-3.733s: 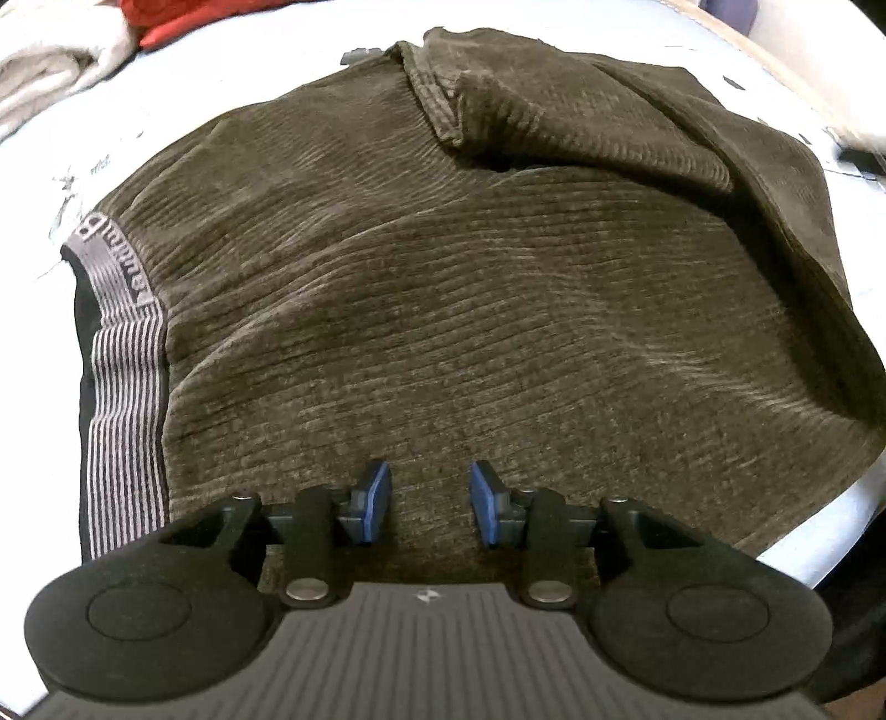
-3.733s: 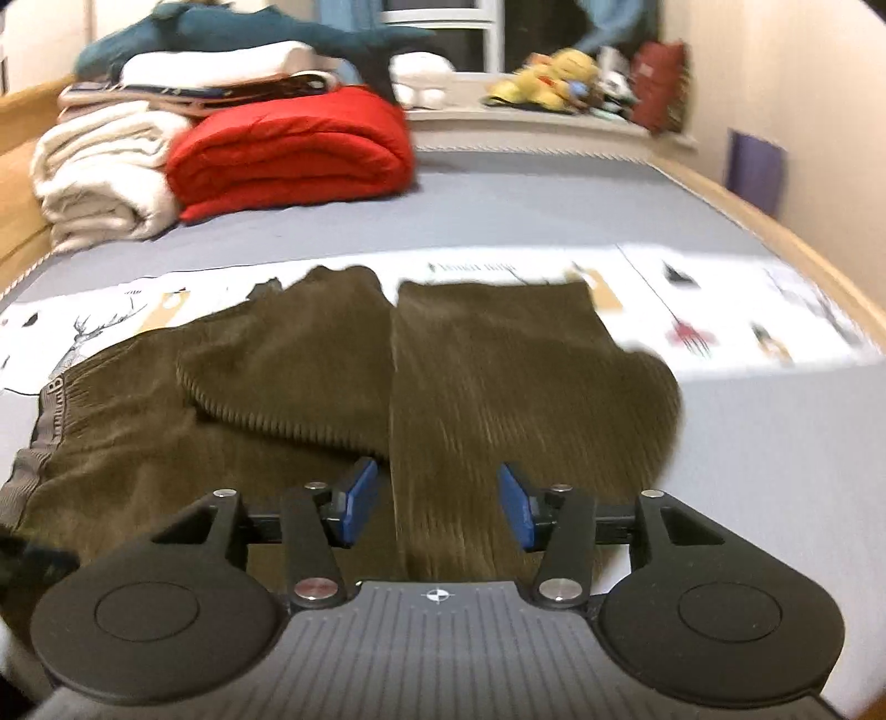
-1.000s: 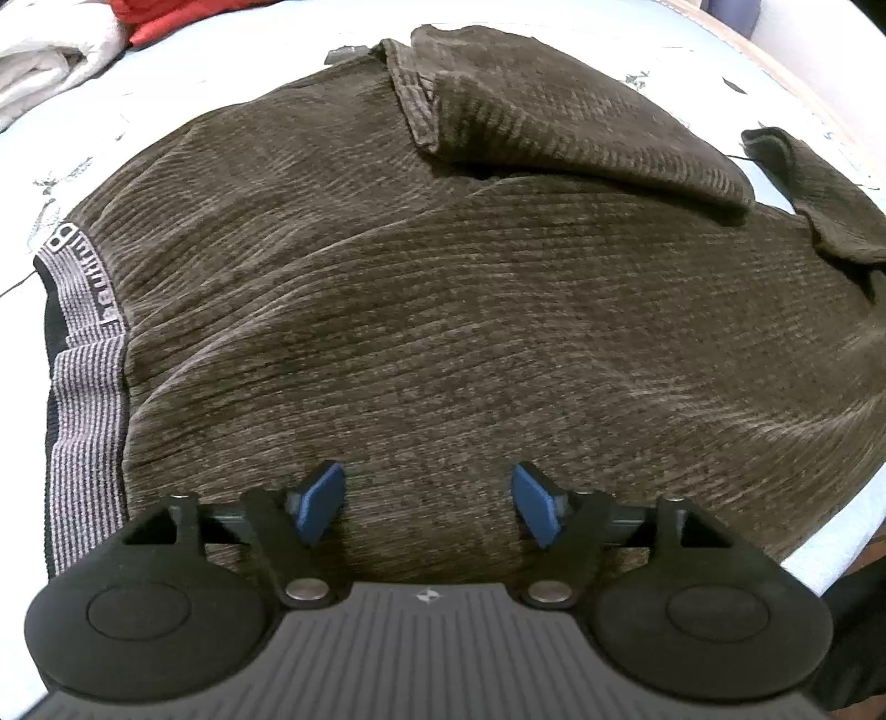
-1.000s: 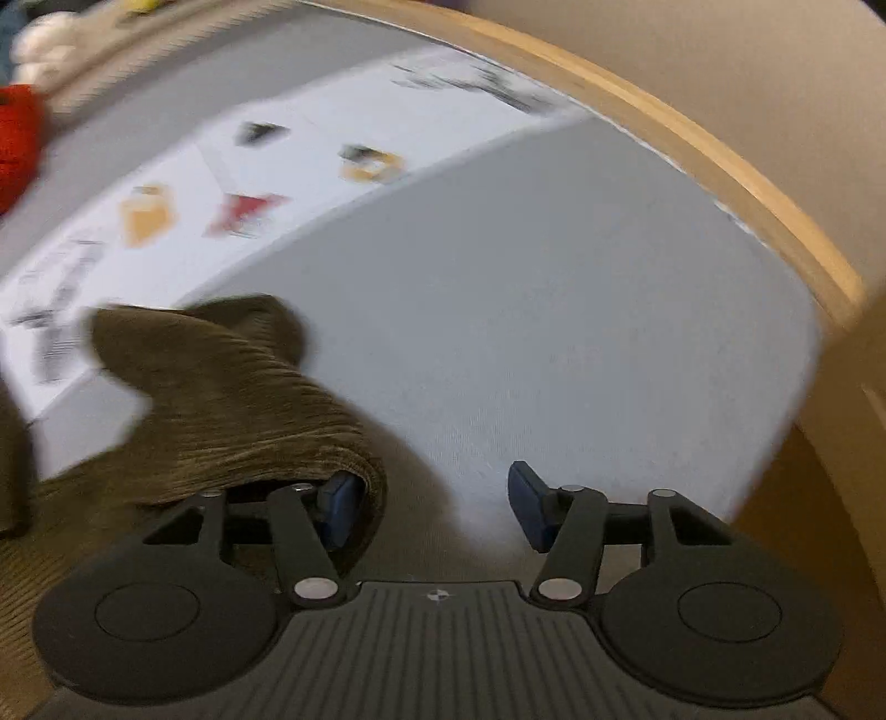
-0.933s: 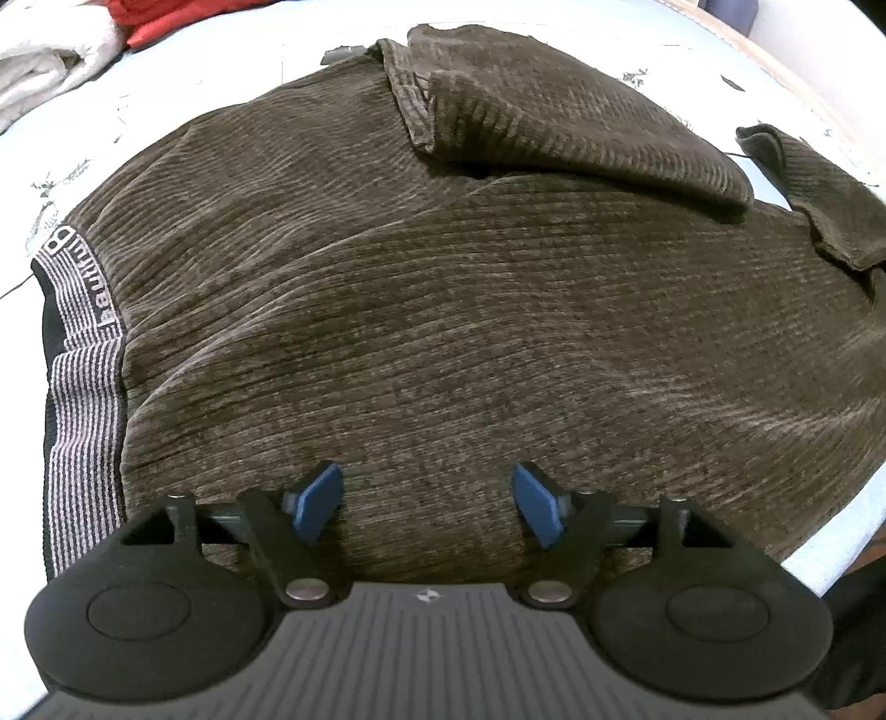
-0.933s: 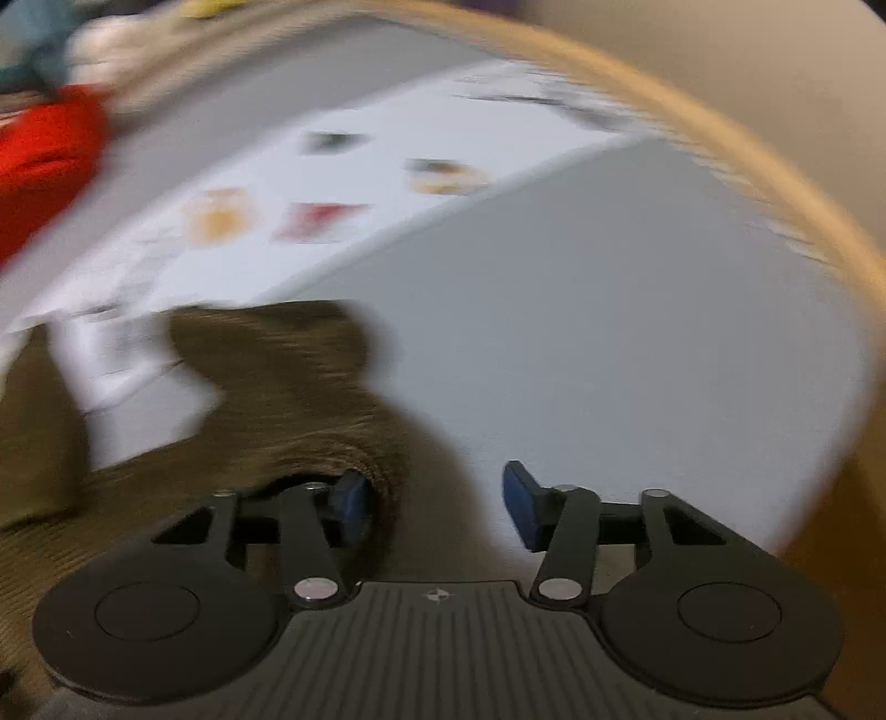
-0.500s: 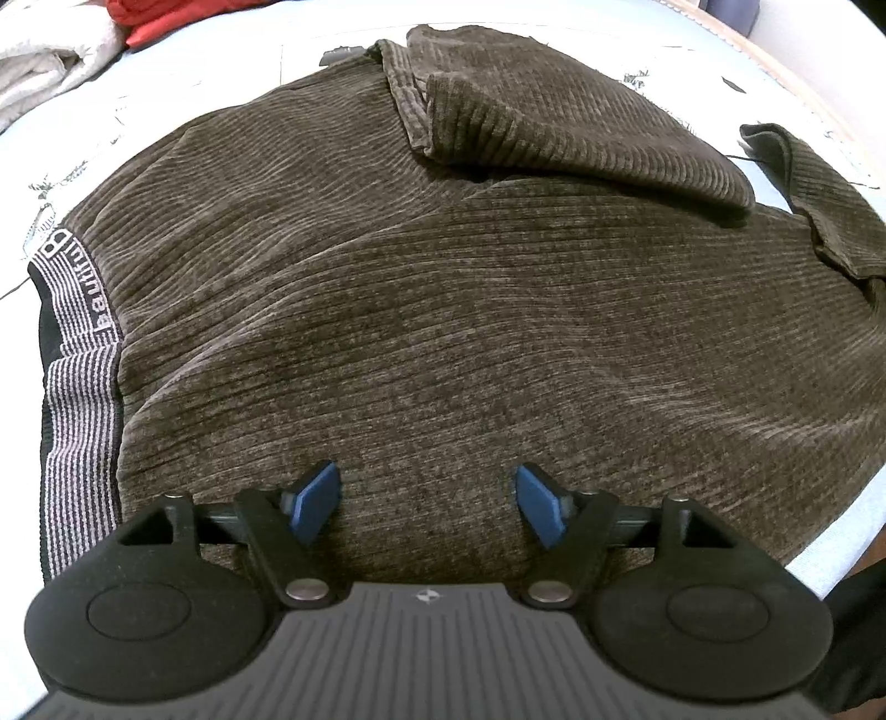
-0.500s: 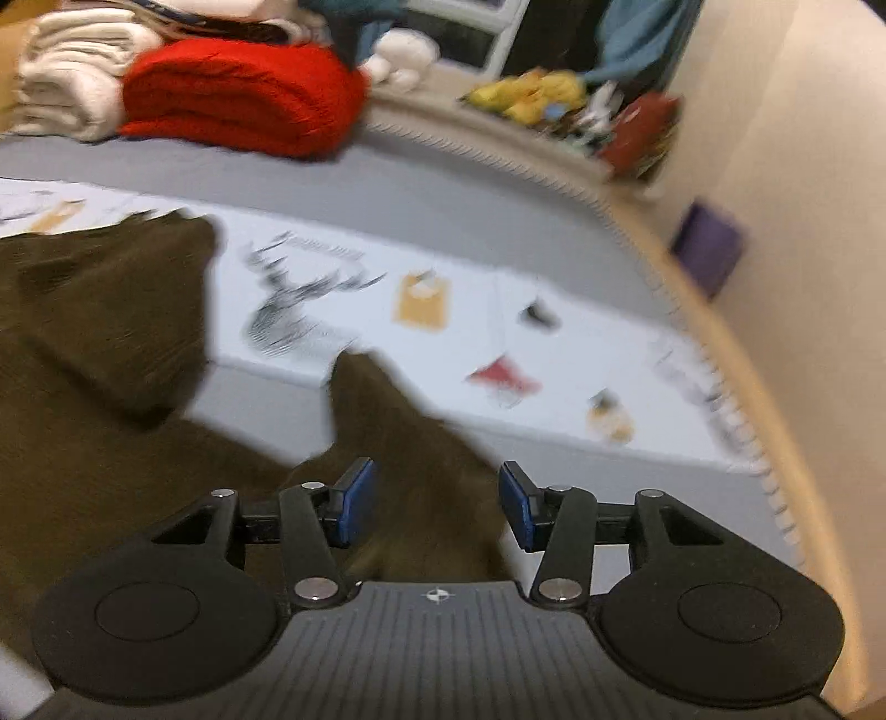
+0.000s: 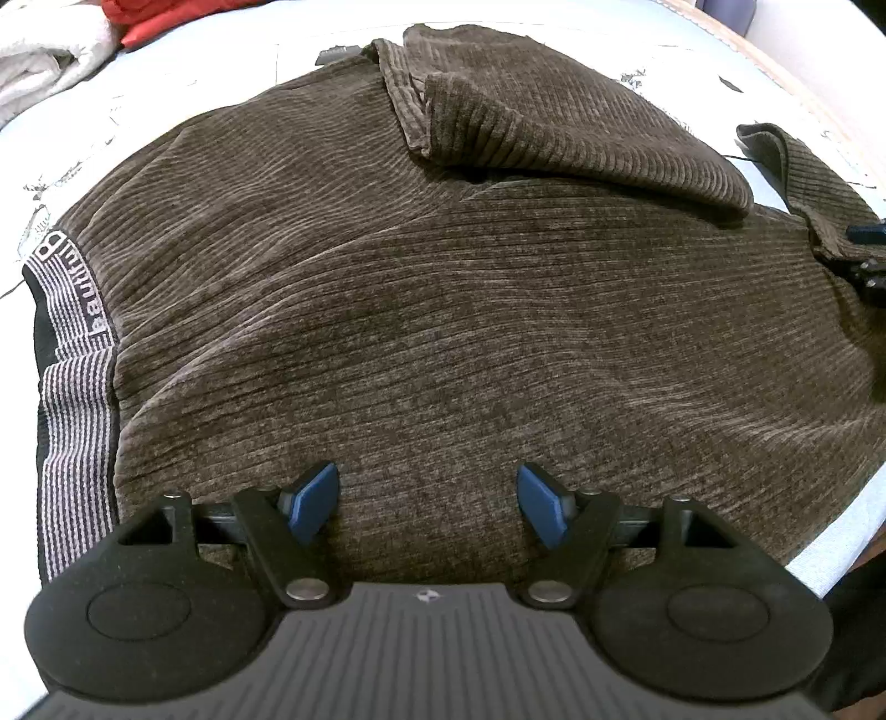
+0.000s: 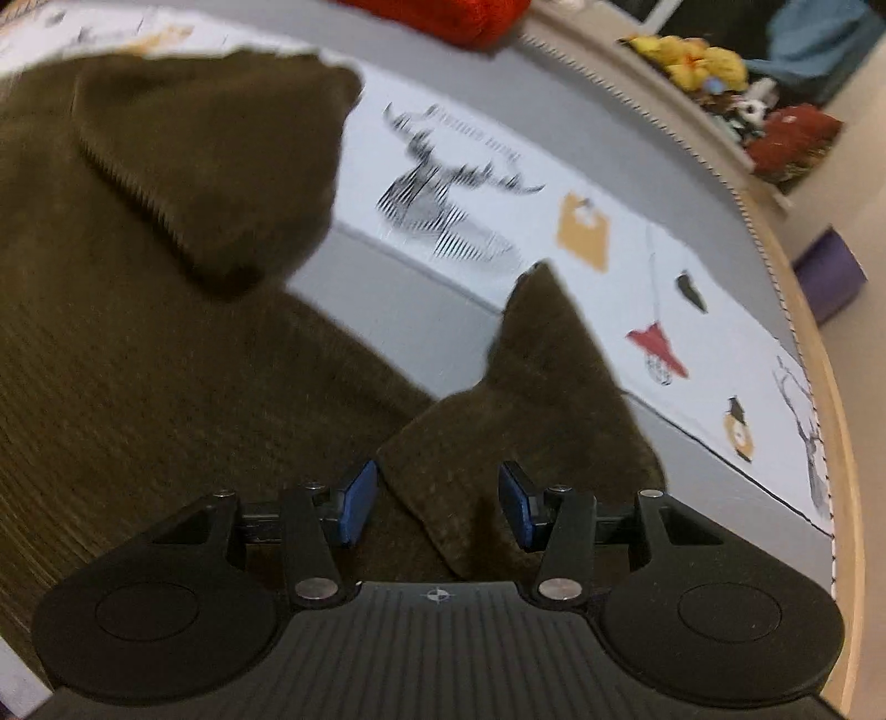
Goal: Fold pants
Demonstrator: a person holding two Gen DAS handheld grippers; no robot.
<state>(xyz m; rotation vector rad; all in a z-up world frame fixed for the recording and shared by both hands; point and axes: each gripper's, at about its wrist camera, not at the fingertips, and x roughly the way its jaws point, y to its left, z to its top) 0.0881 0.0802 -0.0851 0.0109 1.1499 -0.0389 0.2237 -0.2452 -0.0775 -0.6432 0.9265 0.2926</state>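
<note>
Brown corduroy pants (image 9: 470, 288) lie spread across a bed, filling most of the left wrist view, their striped grey waistband (image 9: 77, 387) at the left edge with lettering too distorted to read. One leg end (image 9: 554, 127) is folded back over the cloth at the top; a second cuff (image 9: 797, 183) curls up at the far right, where a dark sliver of the other tool is cut off by the frame. The left gripper (image 9: 426, 501) hovers low over the seat of the pants, its two blue pads (image 9: 315, 501) spread wide, nothing between them. In the blurred right wrist view, the right gripper (image 10: 437, 501) stands with pads apart on either side of a raised peak of the pants (image 10: 526, 387); whether either pad touches the cloth cannot be made out. A printed sheet (image 10: 454, 210) shows one deer head among smaller motifs. A red bundle (image 10: 443, 16) is cropped at the top; white towels (image 9: 39, 61) sit partly out of frame.
</note>
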